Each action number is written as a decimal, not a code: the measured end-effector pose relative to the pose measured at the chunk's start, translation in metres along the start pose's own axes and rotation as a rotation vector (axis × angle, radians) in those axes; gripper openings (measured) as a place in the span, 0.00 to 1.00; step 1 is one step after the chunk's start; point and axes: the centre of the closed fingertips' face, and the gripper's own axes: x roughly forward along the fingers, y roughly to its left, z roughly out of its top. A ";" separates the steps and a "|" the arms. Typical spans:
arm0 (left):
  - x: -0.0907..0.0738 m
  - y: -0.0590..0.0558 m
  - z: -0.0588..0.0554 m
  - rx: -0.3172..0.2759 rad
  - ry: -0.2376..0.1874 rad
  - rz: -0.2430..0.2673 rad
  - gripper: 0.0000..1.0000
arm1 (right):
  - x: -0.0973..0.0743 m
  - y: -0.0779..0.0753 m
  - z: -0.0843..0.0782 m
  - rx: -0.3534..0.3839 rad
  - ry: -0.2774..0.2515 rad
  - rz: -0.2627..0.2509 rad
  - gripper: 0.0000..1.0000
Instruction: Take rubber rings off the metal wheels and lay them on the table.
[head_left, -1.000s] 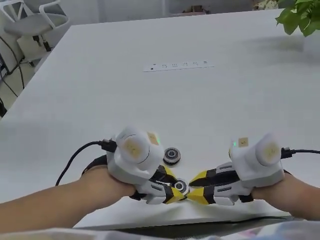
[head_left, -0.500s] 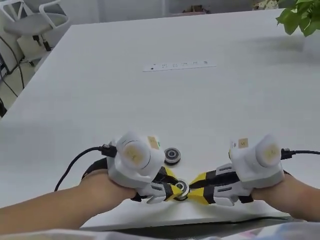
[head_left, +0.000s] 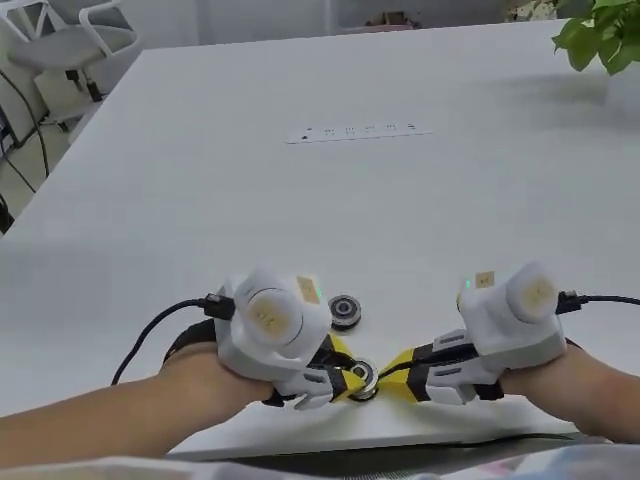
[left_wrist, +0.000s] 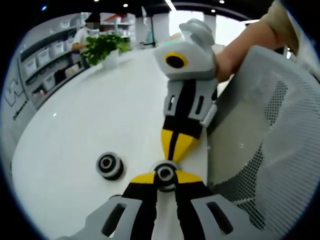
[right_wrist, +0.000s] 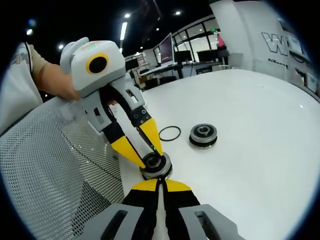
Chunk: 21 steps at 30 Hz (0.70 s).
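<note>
Held wheel (head_left: 360, 375) is located close to the near edge of the table (head_left: 420, 230), between the two grippers.

Left gripper (head_left: 342, 381): jaws are closed onto the held wheel, one yellow tip on each side of it. In the left gripper view the wheel is seen seated between the tips, its bore facing the camera.

Right gripper (head_left: 390, 368): jaws are pressed together with only a thin seam between them, and the tips are set against the wheel's rim opposite the left gripper. Whether a ring is pinched between them cannot be told.

Second wheel (head_left: 344, 310) is lying flat on the table just beyond the grippers, apart from both. A loose rubber ring (right_wrist: 170, 133) is noted flat on the table beside it, in the right gripper view.

Edges: the table edge runs directly beside the held wheel. A mesh chair (left_wrist: 260, 150) is seen just past that edge.

Open room: a wide stretch of bare tabletop is seen beyond the second wheel, up to the power strip (head_left: 350, 131). A plant (head_left: 600, 35) is noted at the far right corner, well apart.
</note>
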 end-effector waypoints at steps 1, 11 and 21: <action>0.000 0.000 0.000 0.002 0.000 0.001 0.14 | 0.000 0.000 0.000 0.017 -0.005 -0.002 0.00; 0.000 0.001 -0.001 0.012 0.004 0.005 0.13 | -0.005 -0.003 0.002 0.269 -0.093 0.027 0.00; 0.000 0.001 -0.001 0.013 0.004 0.007 0.13 | -0.012 -0.003 0.012 0.380 -0.170 0.053 0.00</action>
